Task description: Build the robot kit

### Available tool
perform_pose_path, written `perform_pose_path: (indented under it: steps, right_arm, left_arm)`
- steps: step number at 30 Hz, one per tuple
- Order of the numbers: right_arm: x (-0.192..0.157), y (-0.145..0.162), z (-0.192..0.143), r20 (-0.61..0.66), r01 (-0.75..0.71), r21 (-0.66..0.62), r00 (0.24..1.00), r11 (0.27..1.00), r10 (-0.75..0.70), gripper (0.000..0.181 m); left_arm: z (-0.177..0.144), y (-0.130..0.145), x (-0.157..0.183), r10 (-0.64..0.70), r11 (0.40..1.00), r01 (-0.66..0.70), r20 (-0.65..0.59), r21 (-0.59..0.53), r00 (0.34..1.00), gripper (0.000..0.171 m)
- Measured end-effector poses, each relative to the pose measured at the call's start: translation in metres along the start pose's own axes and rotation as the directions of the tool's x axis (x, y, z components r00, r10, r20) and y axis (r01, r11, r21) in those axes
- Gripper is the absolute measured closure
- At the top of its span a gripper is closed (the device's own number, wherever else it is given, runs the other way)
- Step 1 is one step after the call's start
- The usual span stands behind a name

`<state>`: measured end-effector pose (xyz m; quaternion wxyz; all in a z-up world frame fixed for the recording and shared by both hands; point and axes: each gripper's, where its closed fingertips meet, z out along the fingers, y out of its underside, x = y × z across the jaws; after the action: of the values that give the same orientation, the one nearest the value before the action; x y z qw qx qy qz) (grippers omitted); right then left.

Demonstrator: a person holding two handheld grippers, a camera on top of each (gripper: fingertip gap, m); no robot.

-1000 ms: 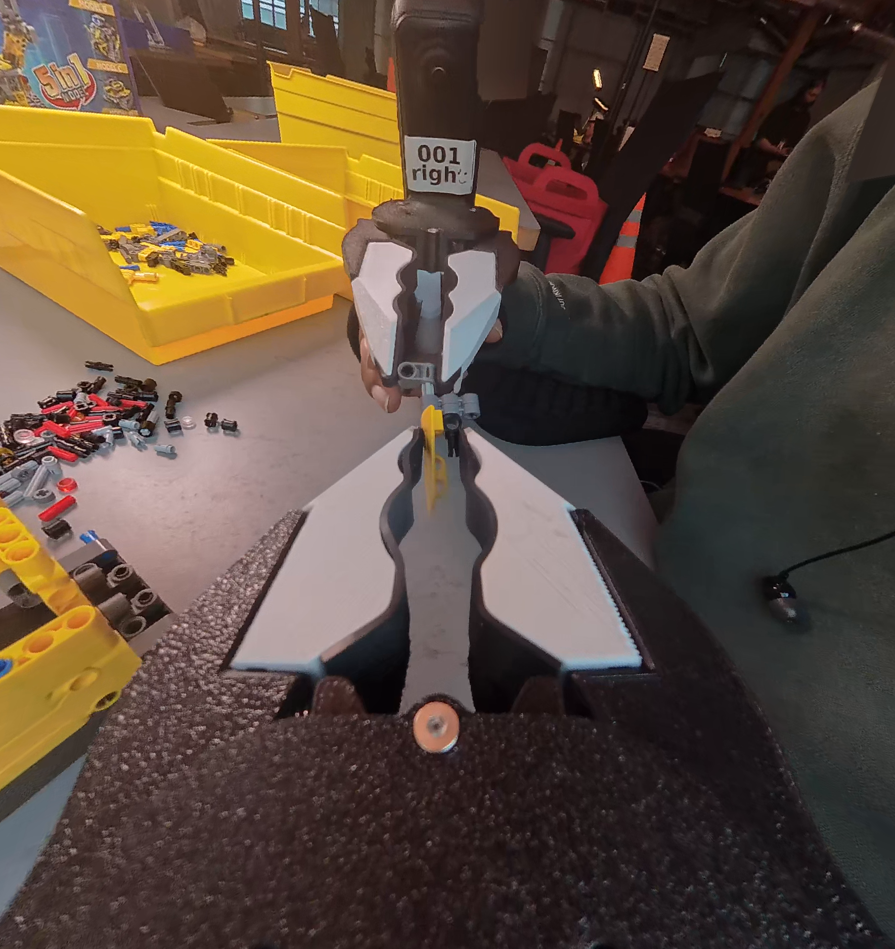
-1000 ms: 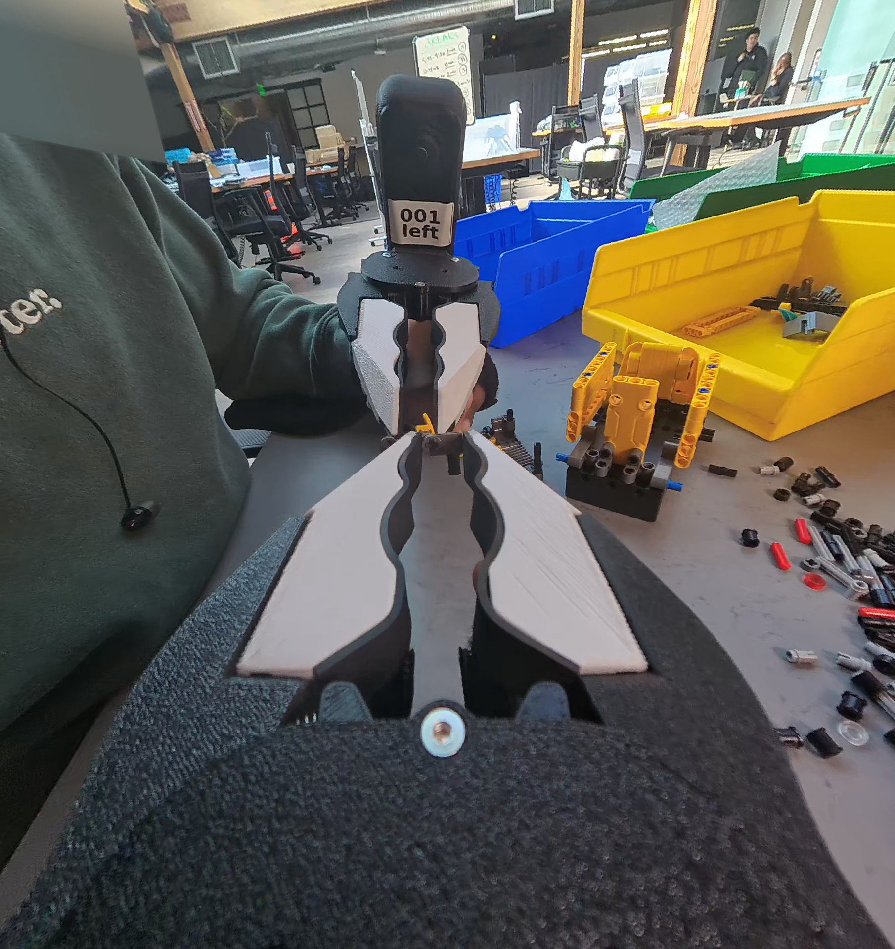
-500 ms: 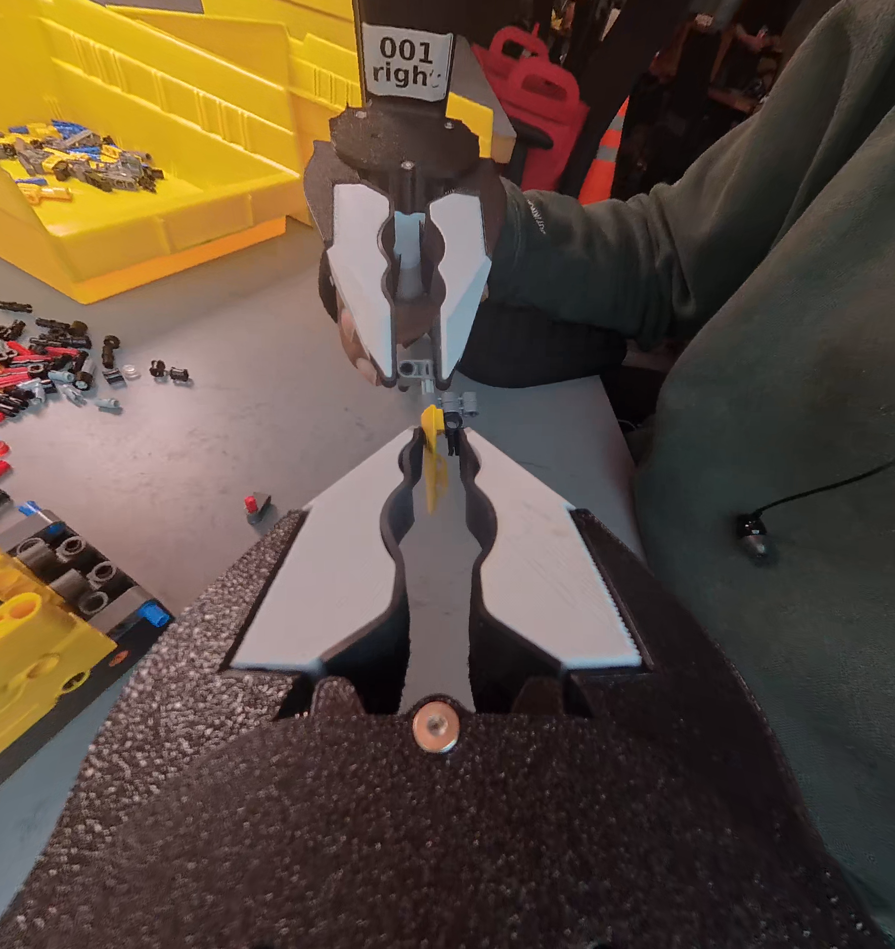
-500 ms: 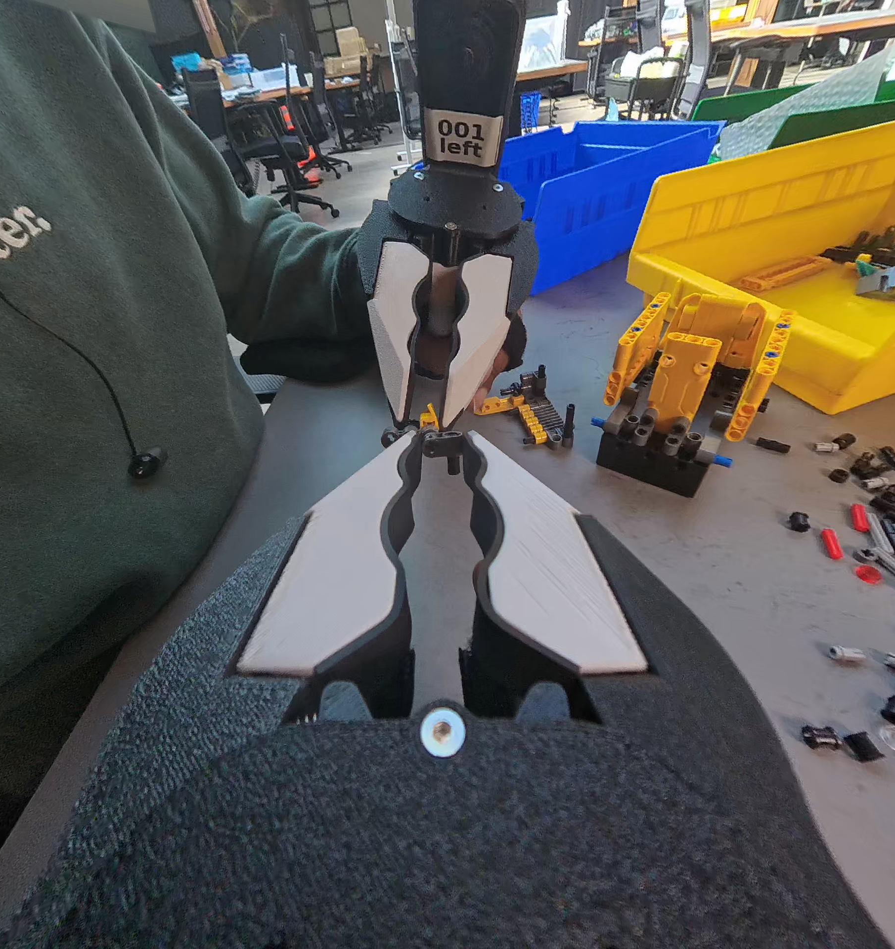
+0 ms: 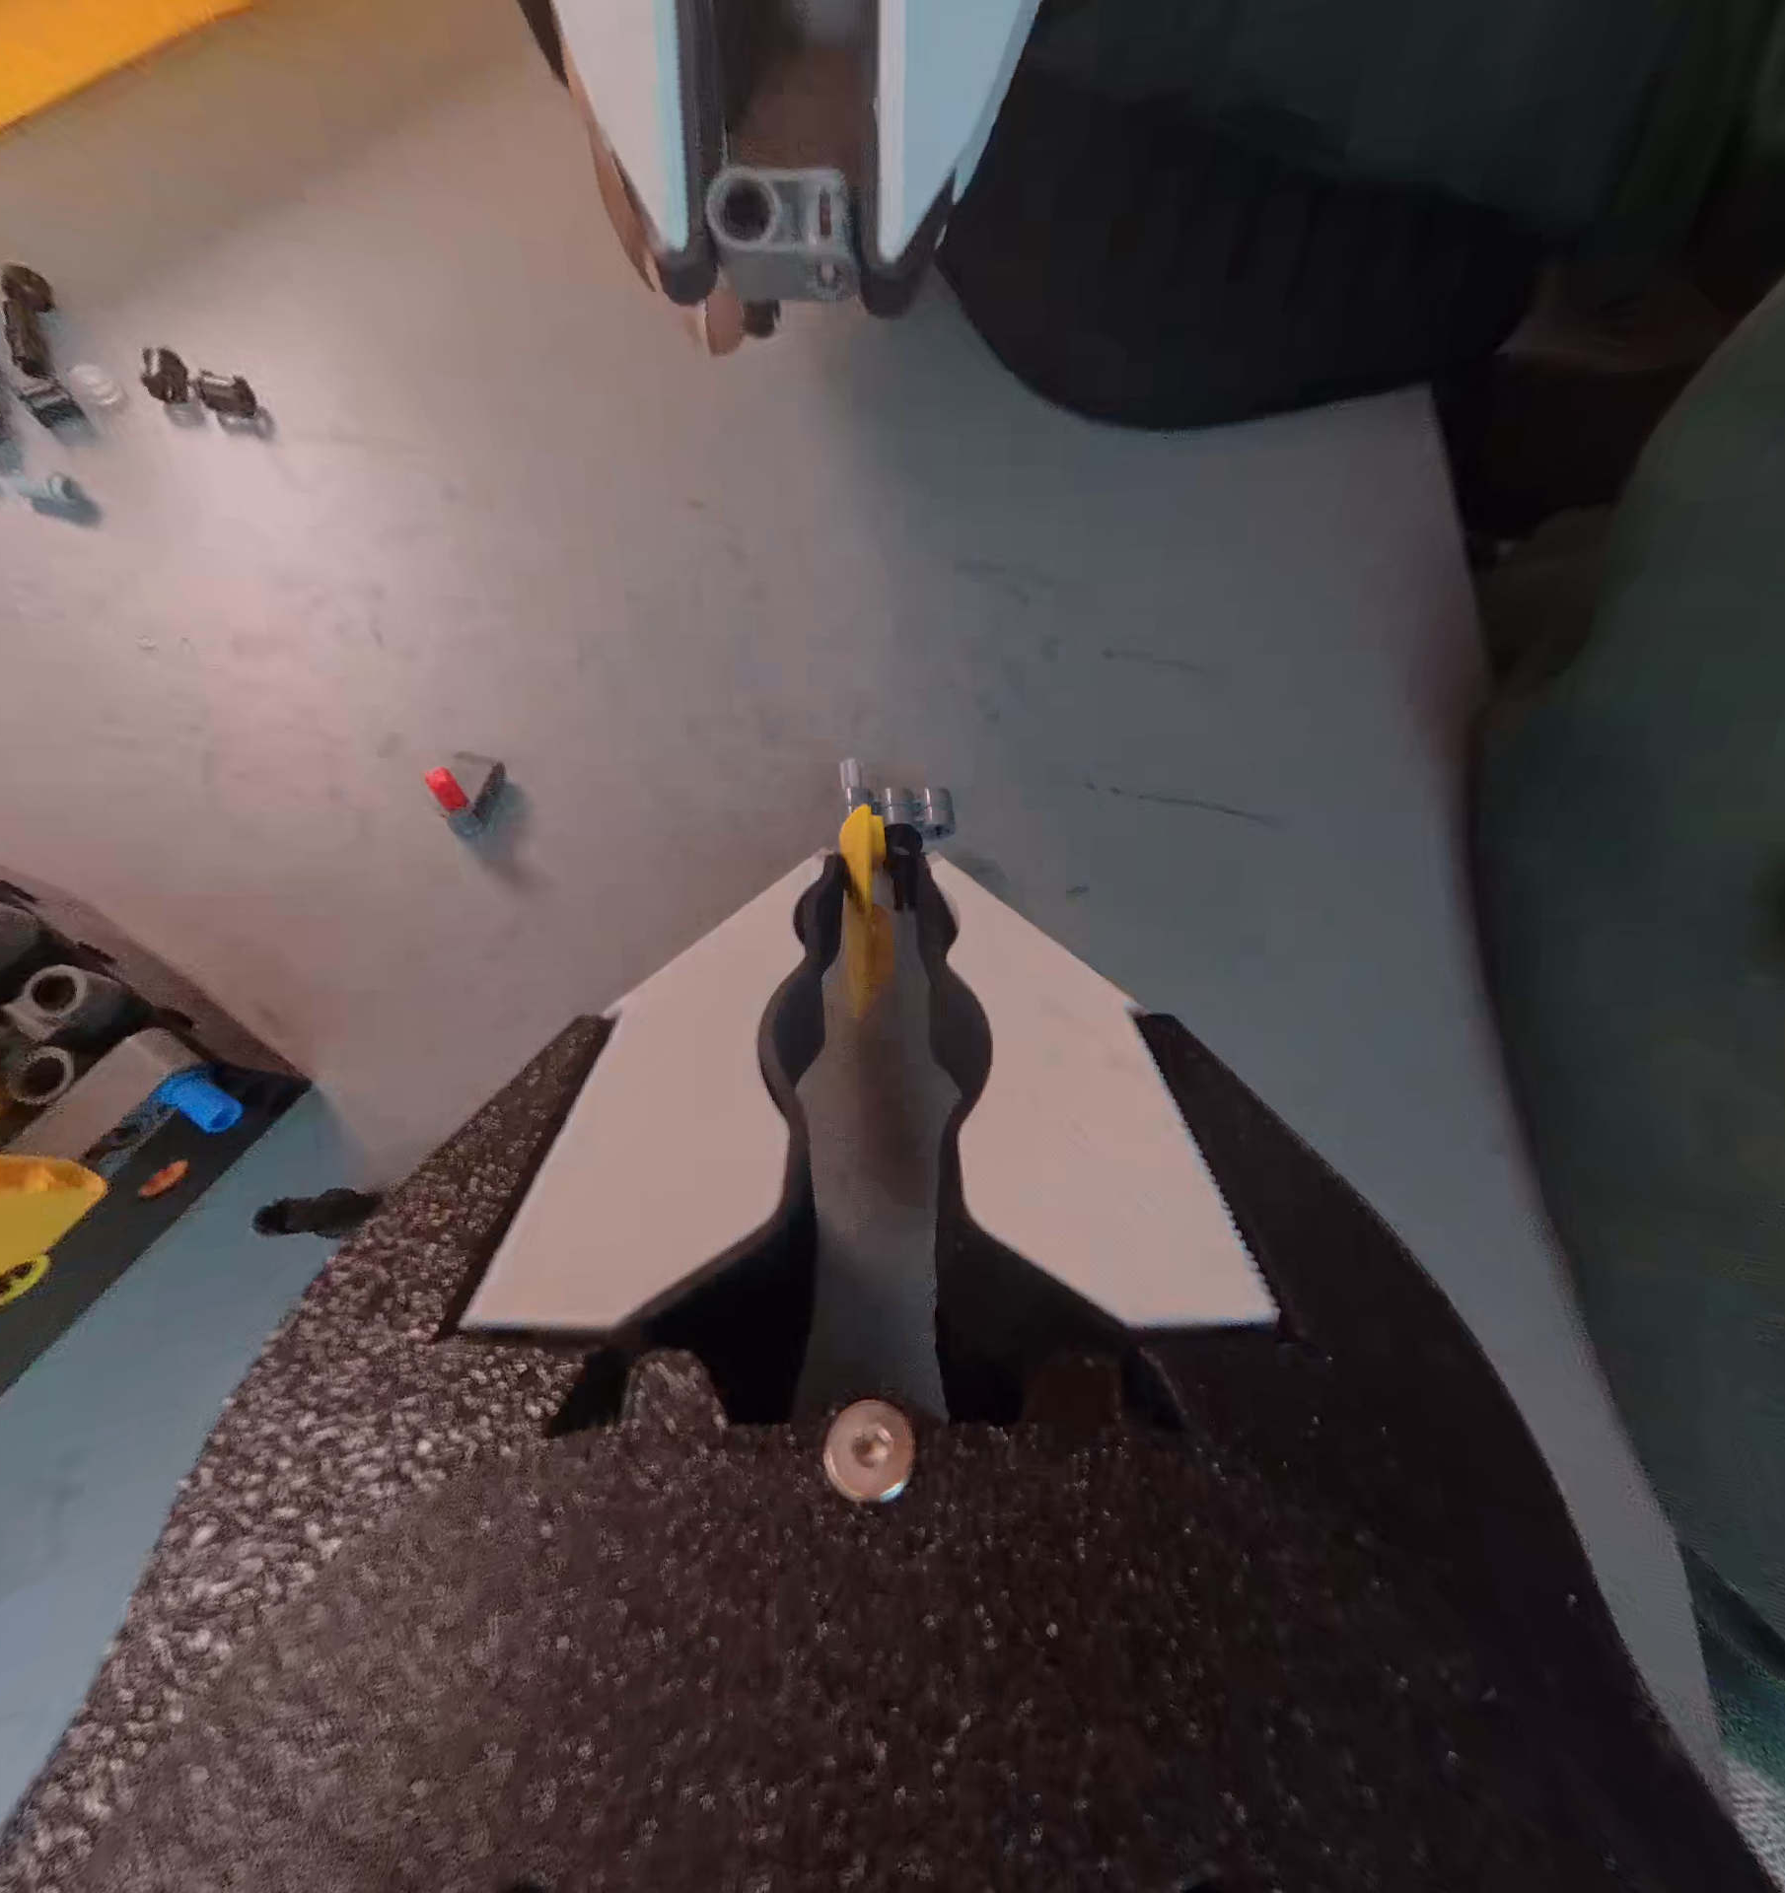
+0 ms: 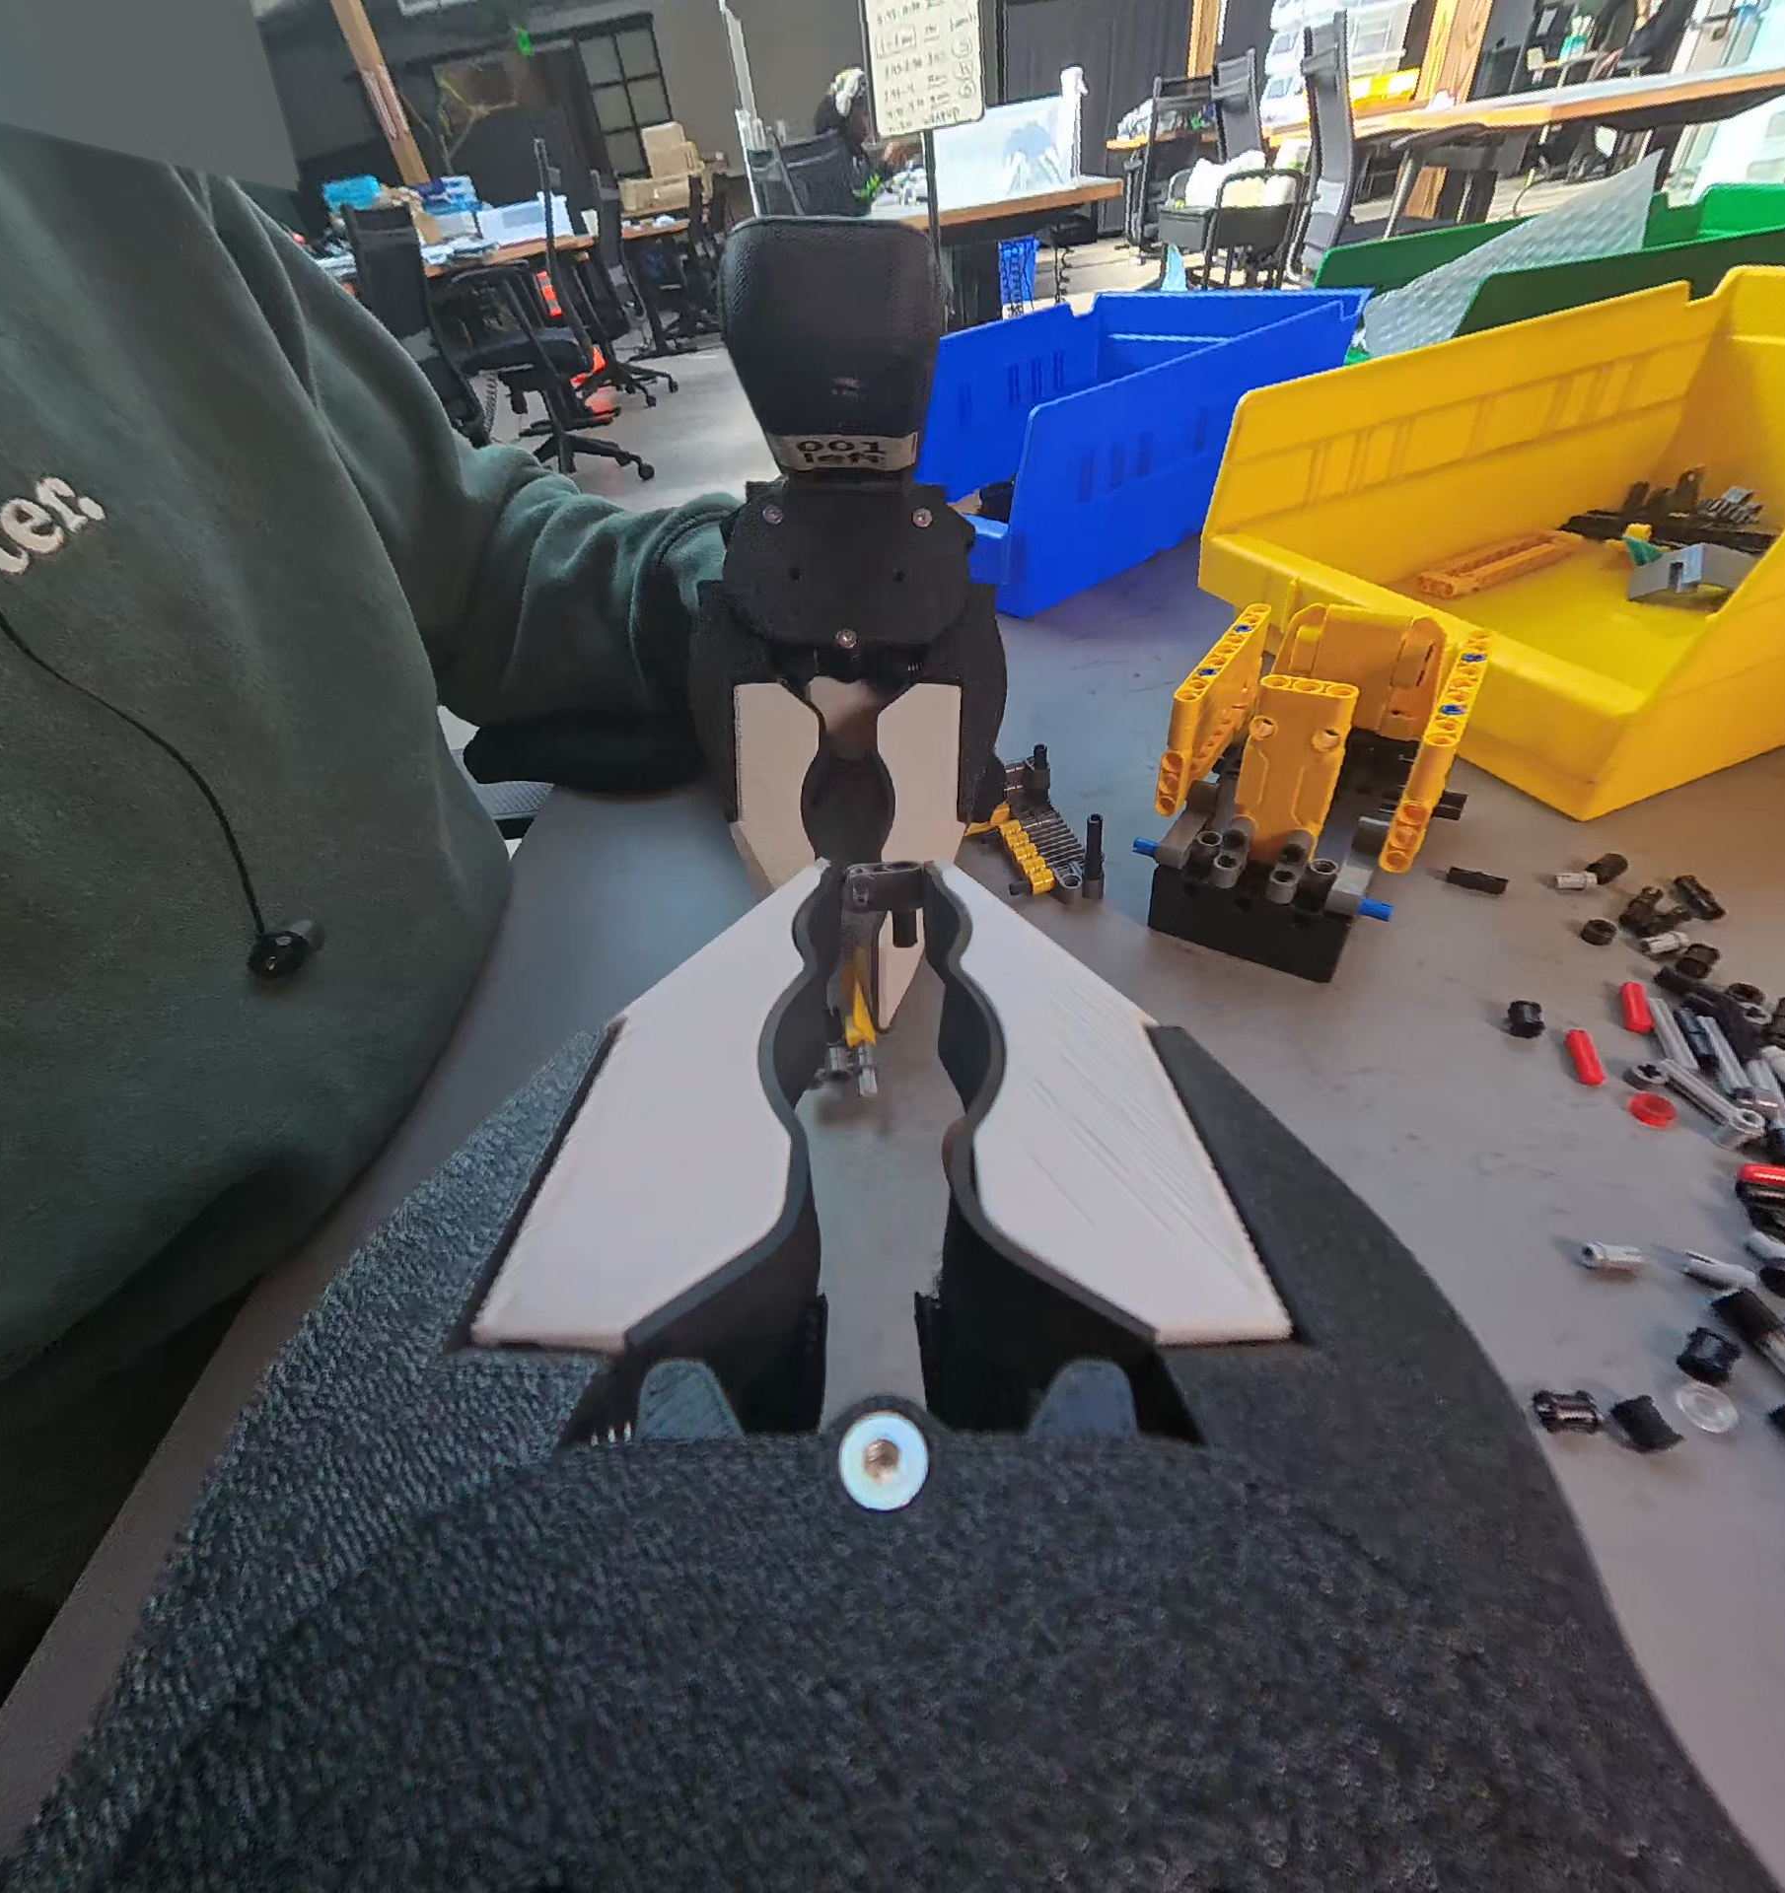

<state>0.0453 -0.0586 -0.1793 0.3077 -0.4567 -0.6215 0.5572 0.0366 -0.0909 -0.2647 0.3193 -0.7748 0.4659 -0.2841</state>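
Observation:
My left gripper (image 5: 876, 871) is shut on a small yellow, black and grey brick assembly (image 5: 861, 850) and holds it low over the grey table (image 5: 663, 574). My right gripper (image 6: 883, 871) is shut on a small grey connector (image 6: 883, 874). In the left wrist view the right gripper (image 5: 781, 297) hangs at the top edge with that connector (image 5: 781, 230) between its fingers, apart from the left one's assembly. In the right wrist view the left gripper (image 6: 861, 1035) points down just beyond my fingertips, its yellow assembly (image 6: 853, 999) showing between my fingers.
A yellow and black brick model (image 6: 1309, 738) stands on the table to the right, before a yellow bin (image 6: 1483, 461) and a blue bin (image 6: 1124, 410). Loose small pieces (image 6: 1739, 1076) lie at right. A red and black piece (image 5: 463, 794) lies near the left gripper. A person's green sleeve (image 6: 202, 615) is close. There is about 9 cm between the tips of the two grippers.
The left gripper has tipped down towards the table and come lower. The two held pieces, almost touching before, are now farther apart. Both grippers have stayed shut.

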Motion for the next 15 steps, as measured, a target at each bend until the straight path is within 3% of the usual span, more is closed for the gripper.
perform_pose_path:
  steps: [3, 9, 12, 15]
  right_arm:
    - [0.003, 0.002, 0.002, -0.017, 0.003, -0.010, 1.000, 1.000, -0.004, 0.167]
    - [0.011, 0.003, 0.004, -0.070, 0.014, -0.010, 0.997, 1.000, -0.014, 0.167]
    - [0.014, -0.001, 0.005, -0.093, 0.018, 0.005, 0.996, 1.000, -0.018, 0.167]
    - [0.016, -0.005, 0.006, -0.113, 0.020, 0.026, 0.993, 0.999, -0.017, 0.167]
  left_arm:
    - [0.004, 0.008, -0.001, 0.042, 0.998, -0.040, 0.038, -0.055, 0.998, 0.158]
    - [0.000, 0.005, -0.001, -0.007, 1.000, 0.008, 0.021, -0.024, 1.000, 0.151]
    - [-0.012, -0.013, -0.010, -0.065, 0.994, 0.062, 0.033, 0.093, 0.997, 0.151]
    - [-0.032, -0.038, -0.028, -0.086, 0.963, 0.051, 0.123, 0.264, 0.989, 0.152]
